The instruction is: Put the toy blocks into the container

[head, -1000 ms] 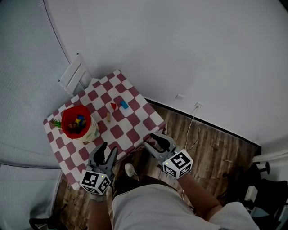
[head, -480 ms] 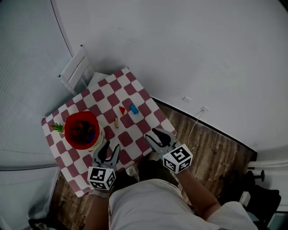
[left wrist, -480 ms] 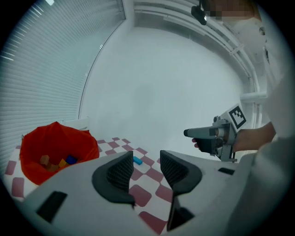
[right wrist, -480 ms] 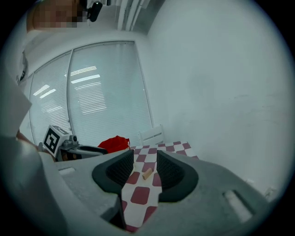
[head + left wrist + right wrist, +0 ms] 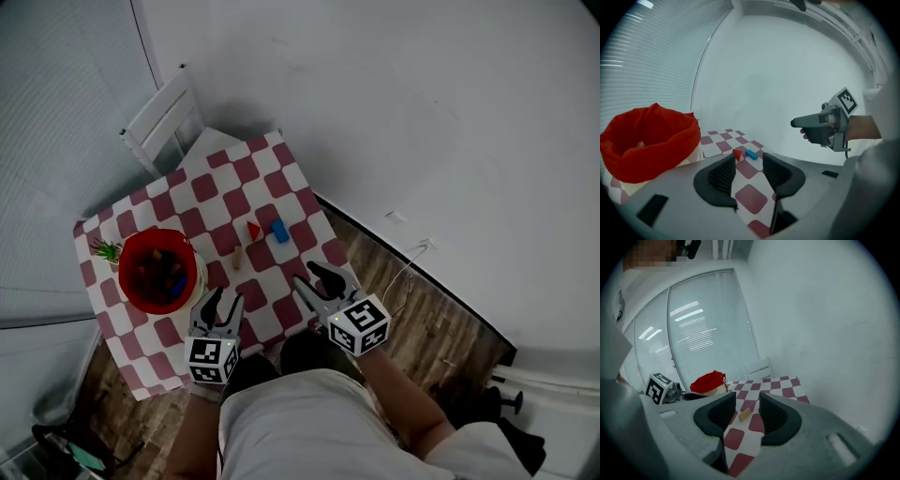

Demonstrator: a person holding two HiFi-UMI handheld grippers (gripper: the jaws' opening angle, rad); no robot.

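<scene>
On the checked table (image 5: 292, 176), a red block (image 5: 253, 229), a blue block (image 5: 279, 231) and a wooden block (image 5: 236, 255) are laid near the red container (image 5: 155, 236). The left gripper (image 5: 223, 301) and right gripper (image 5: 308, 276) are held open, empty, over the near edge

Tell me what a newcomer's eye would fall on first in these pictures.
The red-and-white checked table stands out first, with the bright red container at its left side in the head view. Near its middle lie a red block, a blue block and a wooden block. The left gripper and right gripper hover open at its near edge.
</scene>
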